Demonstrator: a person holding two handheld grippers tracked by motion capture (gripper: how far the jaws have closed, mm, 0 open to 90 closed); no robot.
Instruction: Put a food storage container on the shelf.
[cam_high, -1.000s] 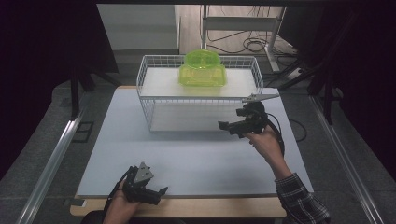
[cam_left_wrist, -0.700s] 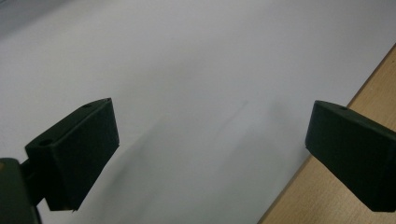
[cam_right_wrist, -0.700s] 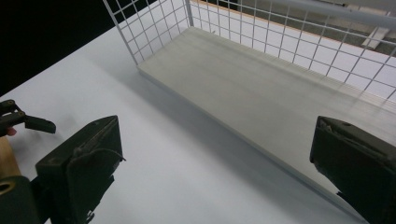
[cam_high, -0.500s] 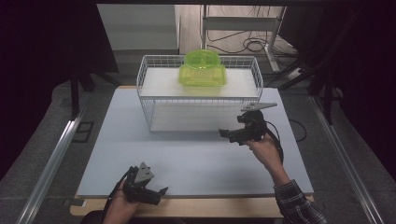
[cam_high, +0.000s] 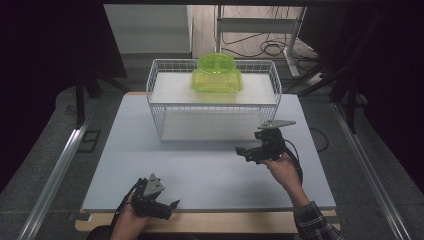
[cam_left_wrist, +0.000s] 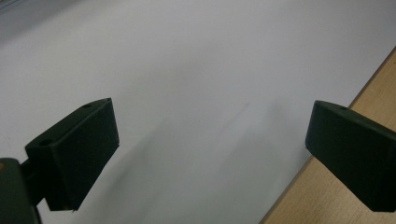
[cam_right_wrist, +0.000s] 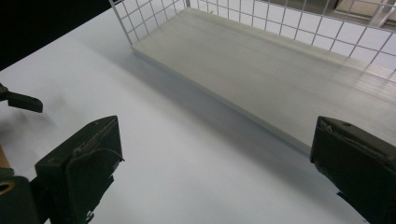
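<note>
Both tongs empty right now. Right tongs (cam_high: 248, 151) are open, jaws wide apart in the right gripper view with nothing between them, held over the white mat (cam_high: 210, 165) just in front of the wire rack (cam_high: 214, 107) and aimed at its lower shelf (cam_right_wrist: 280, 79). Left tongs (cam_high: 165, 207) are also open, parked low at the near edge of the desk (cam_high: 210, 221); the left gripper view shows bare mat and a strip of wood edge between the jaws. The green plastic container (cam_high: 216, 73) sits upright on the rack's top shelf, about centre, touched by neither hand and well apart from both. Judging by that, the placing part looks done: container is up on the rack, lower shelf bare, nothing else loose on the mat. What's left, if anything, is probably just pulling the right hand clear to rest like the left. If the container is meant to come down instead, that hasn't begun, since no jaw is anywhere near it.
</note>
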